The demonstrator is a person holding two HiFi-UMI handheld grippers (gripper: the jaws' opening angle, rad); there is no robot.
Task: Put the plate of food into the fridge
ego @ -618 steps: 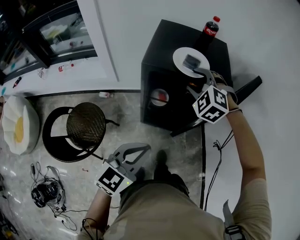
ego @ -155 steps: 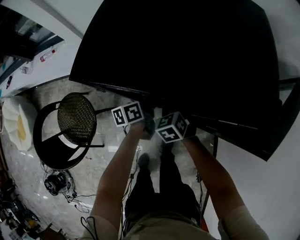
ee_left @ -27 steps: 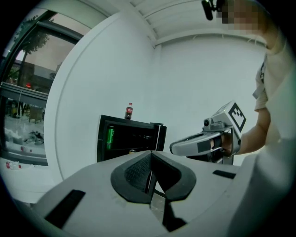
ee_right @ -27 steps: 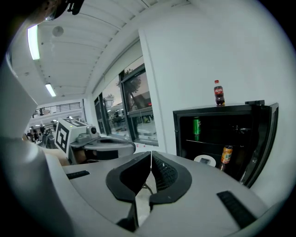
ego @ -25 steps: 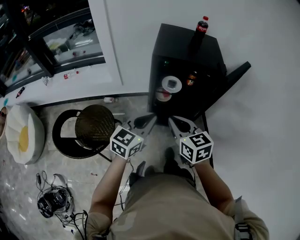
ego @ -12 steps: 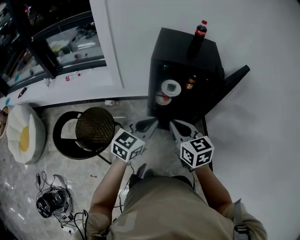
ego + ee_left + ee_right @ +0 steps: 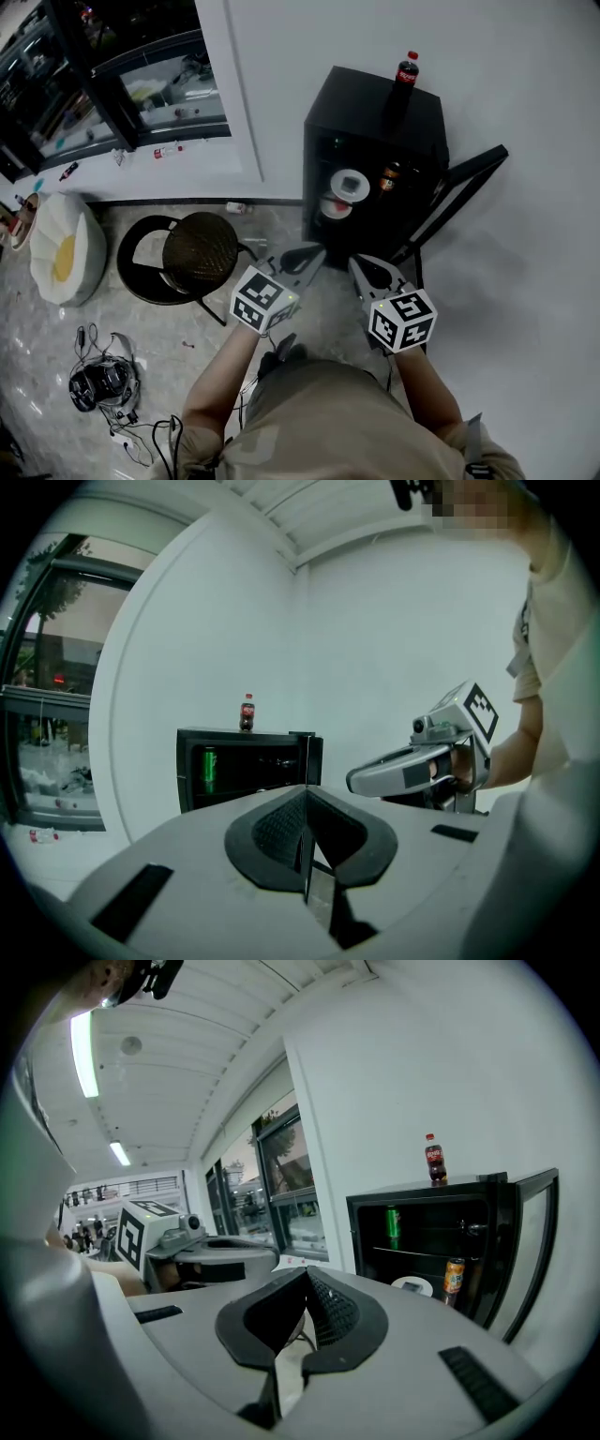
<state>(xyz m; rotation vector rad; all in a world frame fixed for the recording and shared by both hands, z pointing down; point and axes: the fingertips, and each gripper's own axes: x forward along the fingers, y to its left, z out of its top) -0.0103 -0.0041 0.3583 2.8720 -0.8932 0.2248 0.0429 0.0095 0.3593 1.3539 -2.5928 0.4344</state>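
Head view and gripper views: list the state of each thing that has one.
fridge: door open
plate: on a shelf inside the fridge
cola bottle: upright, capped, on the fridge top
orange can: upright inside the fridge
left gripper: shut, empty
right gripper: shut, empty

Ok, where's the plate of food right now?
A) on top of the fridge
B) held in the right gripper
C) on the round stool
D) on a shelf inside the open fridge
D: the plate sits on a shelf inside the fridge, whose door stands open; only the cola bottle is on top, and the right gripper is shut on nothing.
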